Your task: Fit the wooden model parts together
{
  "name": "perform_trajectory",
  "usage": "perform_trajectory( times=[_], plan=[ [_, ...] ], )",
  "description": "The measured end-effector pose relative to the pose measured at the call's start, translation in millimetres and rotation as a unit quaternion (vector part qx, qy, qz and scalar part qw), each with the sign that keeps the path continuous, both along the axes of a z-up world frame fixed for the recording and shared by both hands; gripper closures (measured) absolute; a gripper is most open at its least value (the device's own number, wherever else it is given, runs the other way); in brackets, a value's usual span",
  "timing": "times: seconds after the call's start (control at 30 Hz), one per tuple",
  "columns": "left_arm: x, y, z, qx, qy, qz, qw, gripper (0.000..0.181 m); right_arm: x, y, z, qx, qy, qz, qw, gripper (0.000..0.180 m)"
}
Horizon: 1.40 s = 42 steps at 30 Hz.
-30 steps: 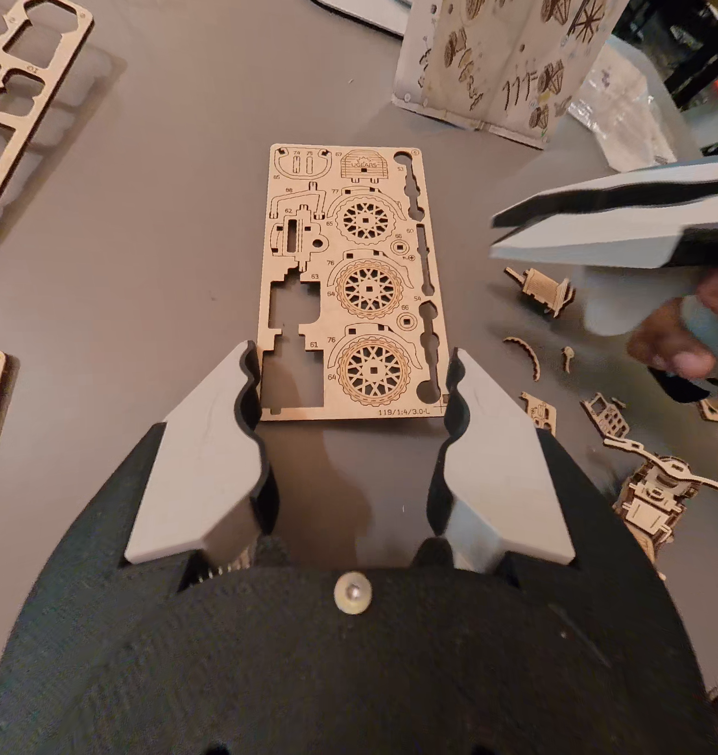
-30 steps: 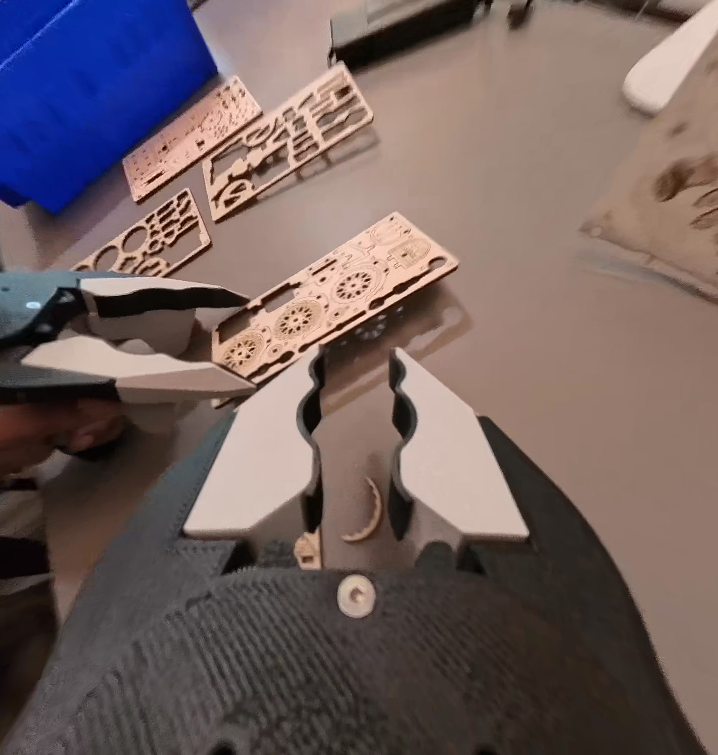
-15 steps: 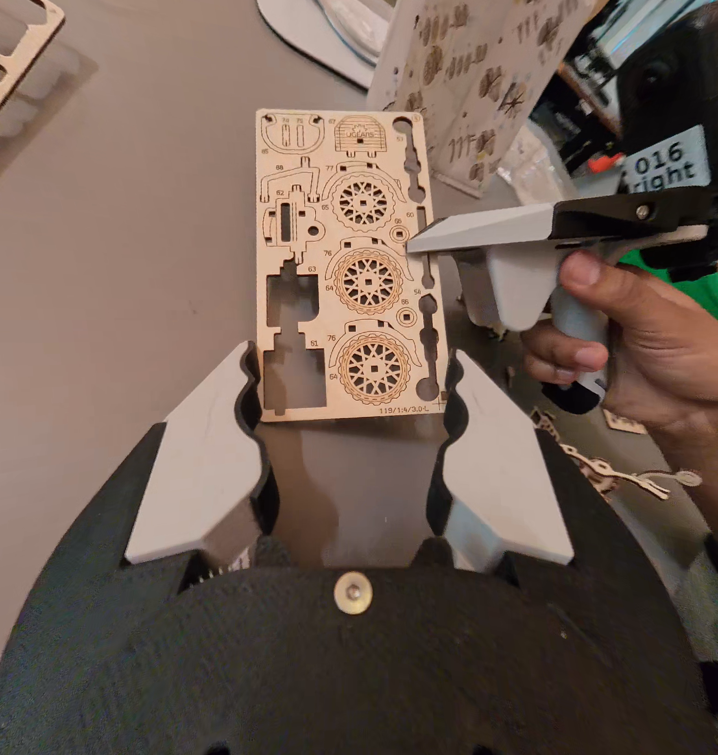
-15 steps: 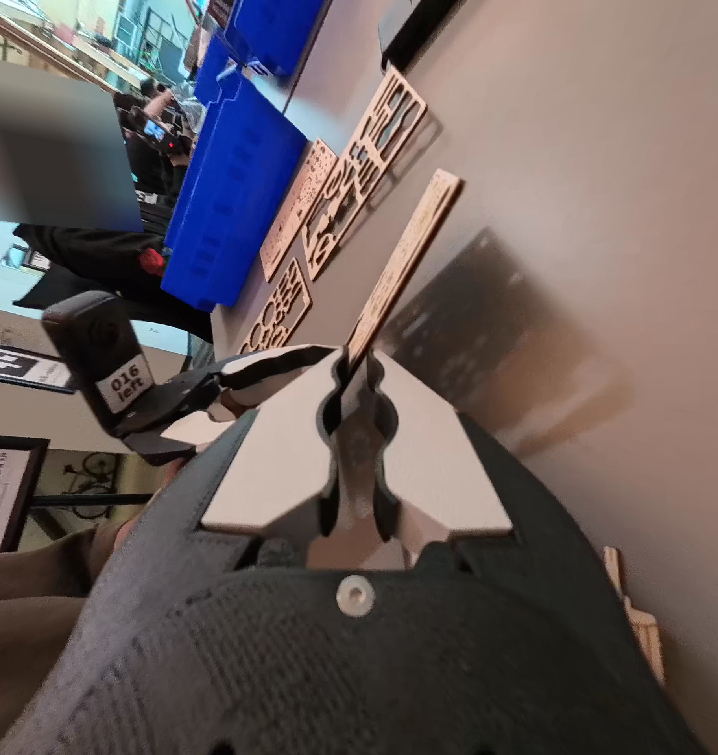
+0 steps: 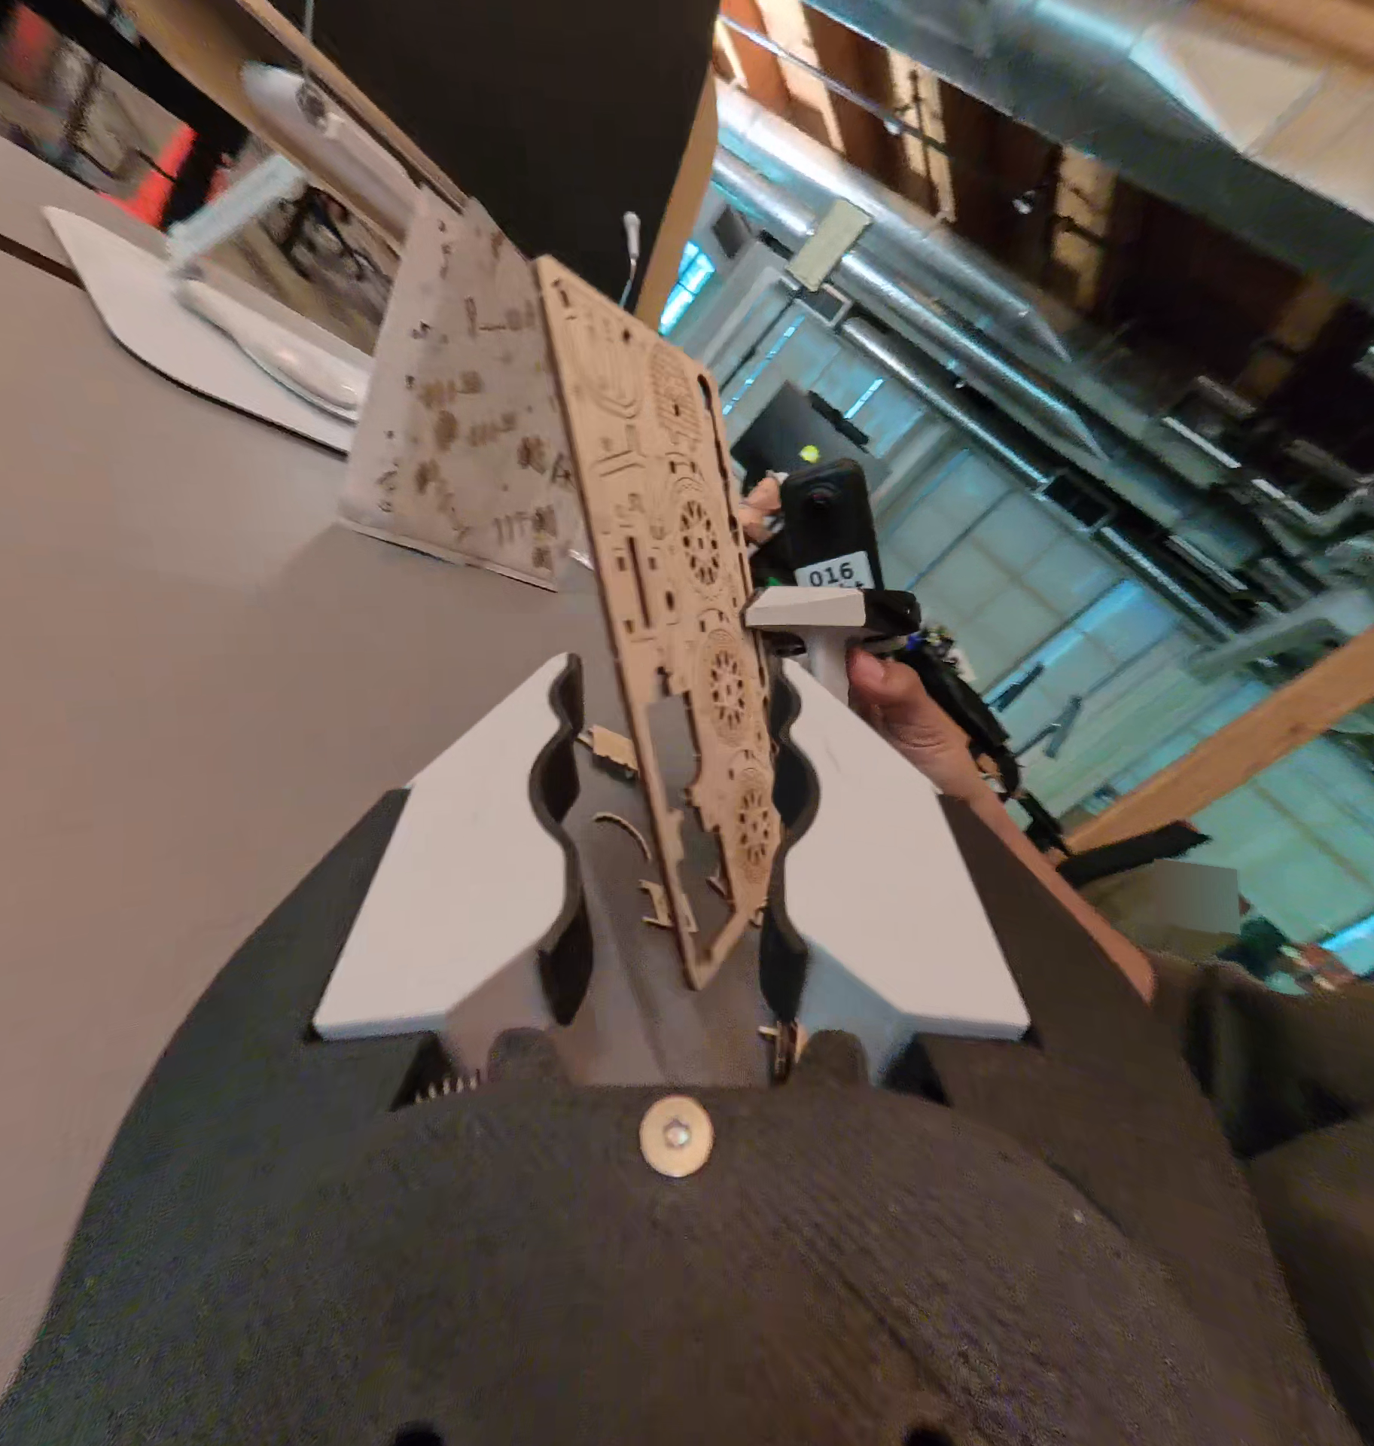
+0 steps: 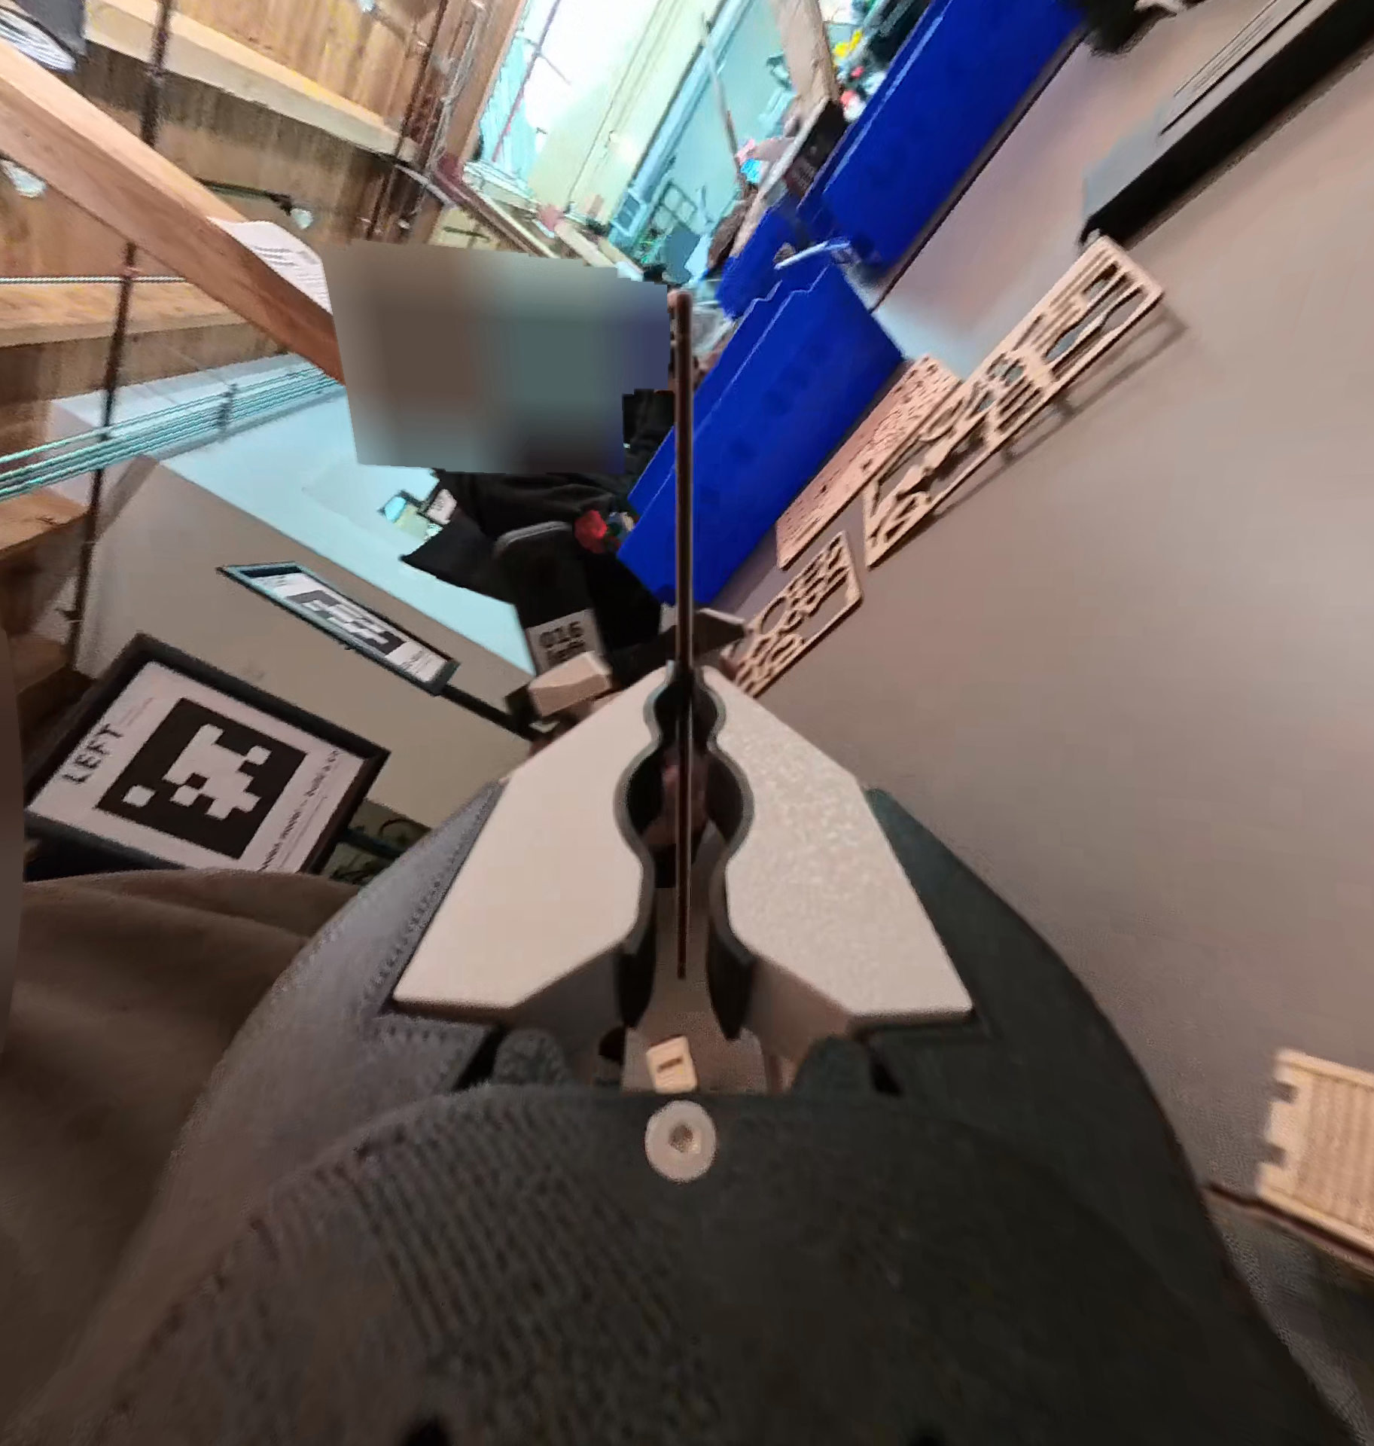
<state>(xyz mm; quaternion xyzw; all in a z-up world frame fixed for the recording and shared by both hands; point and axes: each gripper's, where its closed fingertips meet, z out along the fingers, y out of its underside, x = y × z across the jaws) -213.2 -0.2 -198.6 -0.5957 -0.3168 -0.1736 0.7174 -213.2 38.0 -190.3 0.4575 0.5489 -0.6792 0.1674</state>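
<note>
A wooden parts sheet (image 5: 668,626) with cut wheels is off the grey table (image 5: 159,626) and stands on edge, tilted. My right gripper (image 6: 683,681) is shut on it; in the right wrist view the sheet (image 6: 682,469) shows edge-on as a thin dark line rising from the jaws. In the left wrist view the right gripper (image 5: 754,618) grips the sheet's right side, held by a hand. My left gripper (image 5: 672,673) is open, its fingers either side of the sheet's lower part, the right finger close to the sheet's edge. It also shows behind the sheet in the right wrist view (image 6: 636,657).
Small loose wooden parts (image 5: 609,747) lie on the table under the sheet. A printed booklet (image 5: 464,438) stands behind. Other wooden sheets (image 6: 1004,407) and blue bins (image 6: 769,422) lie at the table's far side. A slatted wooden piece (image 6: 1340,1158) lies near the right gripper. One gripper's finger ends stand about 5 cm off the other's. From either gripper's tips it is about 15 cm to the slatted wooden piece (image 6: 1340,1158).
The right gripper closed on the sheet's edge and lifted it from flat on the table to standing on edge. The left gripper's fingers narrowed and now straddle the raised sheet.
</note>
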Motion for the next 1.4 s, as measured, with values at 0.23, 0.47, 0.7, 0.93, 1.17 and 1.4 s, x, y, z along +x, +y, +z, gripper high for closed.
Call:
perform_trajectory(
  times=[0.23, 0.47, 0.7, 0.93, 1.17, 1.4],
  plan=[
    [8.3, -6.5, 17.9, 0.077, -0.007, -0.042, 0.996, 0.169, 19.9, -6.3, 7.9, -0.036, 0.007, 0.032, 0.999, 0.179],
    [11.7, -11.1, 23.0, 0.095, 0.003, -0.06, 0.994, 0.178, 24.0, -4.9, 14.8, -0.029, 0.026, 0.031, 0.999, 0.178],
    [19.6, -12.5, 33.9, 0.095, 0.051, -0.065, 0.992, 0.181, 27.2, -10.4, 24.8, 0.005, 0.091, 0.026, 0.996, 0.145],
    [28.7, -9.0, 39.9, 0.135, 0.023, -0.101, 0.985, 0.181, 32.7, -21.4, 24.8, 0.015, 0.116, 0.041, 0.992, 0.149],
    [39.1, 1.4, 37.2, 0.133, 0.008, -0.132, 0.982, 0.181, 37.7, -24.4, 34.4, -0.008, 0.138, 0.046, 0.989, 0.152],
    [38.5, 2.0, 35.8, 0.132, 0.006, -0.129, 0.983, 0.181, 36.9, -24.6, 30.2, 0.01, 0.142, 0.035, 0.989, 0.177]
  ],
)
